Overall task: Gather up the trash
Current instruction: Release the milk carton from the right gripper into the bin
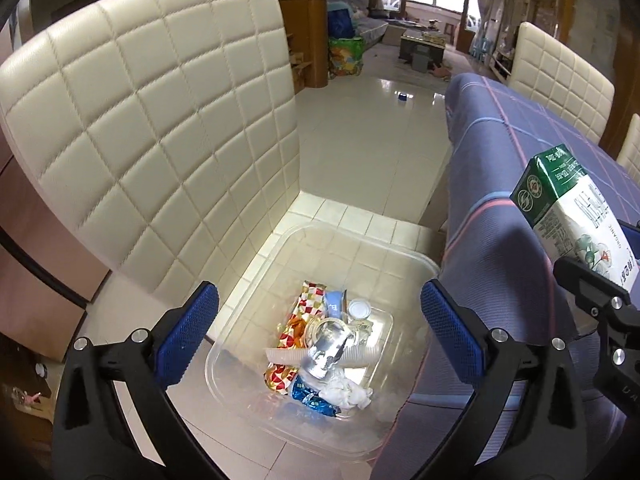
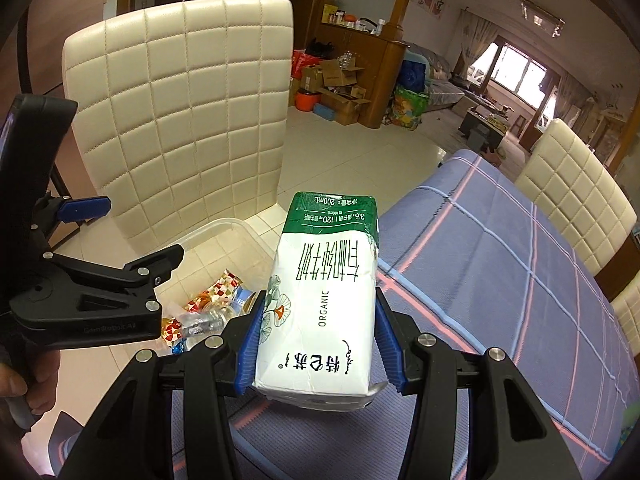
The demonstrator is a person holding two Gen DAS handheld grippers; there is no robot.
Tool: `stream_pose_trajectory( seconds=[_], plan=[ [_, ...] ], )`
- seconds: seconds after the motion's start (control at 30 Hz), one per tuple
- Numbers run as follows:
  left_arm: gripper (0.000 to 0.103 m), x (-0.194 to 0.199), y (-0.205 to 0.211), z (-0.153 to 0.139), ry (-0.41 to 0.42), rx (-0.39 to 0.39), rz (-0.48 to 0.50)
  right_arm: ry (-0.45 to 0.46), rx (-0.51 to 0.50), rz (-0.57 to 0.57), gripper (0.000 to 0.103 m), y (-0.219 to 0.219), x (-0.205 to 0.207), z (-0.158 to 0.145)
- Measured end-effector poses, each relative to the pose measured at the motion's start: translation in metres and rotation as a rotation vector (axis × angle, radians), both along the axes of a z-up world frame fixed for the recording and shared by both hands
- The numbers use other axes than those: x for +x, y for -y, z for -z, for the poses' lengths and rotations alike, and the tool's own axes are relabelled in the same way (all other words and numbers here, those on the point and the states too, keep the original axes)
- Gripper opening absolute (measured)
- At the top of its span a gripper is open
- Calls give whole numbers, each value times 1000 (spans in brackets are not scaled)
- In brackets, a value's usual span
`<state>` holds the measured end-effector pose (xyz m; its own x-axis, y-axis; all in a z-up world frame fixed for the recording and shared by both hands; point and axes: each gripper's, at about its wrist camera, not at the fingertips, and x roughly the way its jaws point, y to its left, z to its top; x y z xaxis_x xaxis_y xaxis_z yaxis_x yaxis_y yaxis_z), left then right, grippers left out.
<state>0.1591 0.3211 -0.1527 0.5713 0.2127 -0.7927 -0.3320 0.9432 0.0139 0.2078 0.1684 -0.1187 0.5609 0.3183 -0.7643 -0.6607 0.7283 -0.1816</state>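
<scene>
Chair-top bin [image 1: 416, 258], carton [image 2: 320, 300] clamped in right tool [image 2: 318, 344]

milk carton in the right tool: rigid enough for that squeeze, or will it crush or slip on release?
The milk carton looks fairly stiff: its flat faces hold shape between the right tool pads, no visible buckling. Printed 200 mL, so probably light, lighter if empty. The glossy skin may slide, and its boxy form should drop flat rather than roll into the clear bin.

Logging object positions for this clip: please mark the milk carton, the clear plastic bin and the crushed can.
milk carton [image 2: 320, 304]: right wrist view, white front face.
clear plastic bin [image 1: 400, 250]: left wrist view, far rim.
crushed can [image 1: 326, 354]: left wrist view, silver side.
</scene>
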Motion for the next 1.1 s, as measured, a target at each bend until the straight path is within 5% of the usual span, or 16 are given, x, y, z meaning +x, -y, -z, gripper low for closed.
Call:
stream_pose_trajectory(
  seconds=[0.67,0.97,1.1],
  plan=[
    [100,-23,-28,10,-14,-9,-82,-18,2,-91,49,-35,-11,8],
    [100,-27,-35,10,-9,-30,-93,52,-10,-113,50,-41,-18,5],
    [100,-28,-36,12,-17,-25,-94,96,-8,-95,72,-37,-19,4]
  ],
)
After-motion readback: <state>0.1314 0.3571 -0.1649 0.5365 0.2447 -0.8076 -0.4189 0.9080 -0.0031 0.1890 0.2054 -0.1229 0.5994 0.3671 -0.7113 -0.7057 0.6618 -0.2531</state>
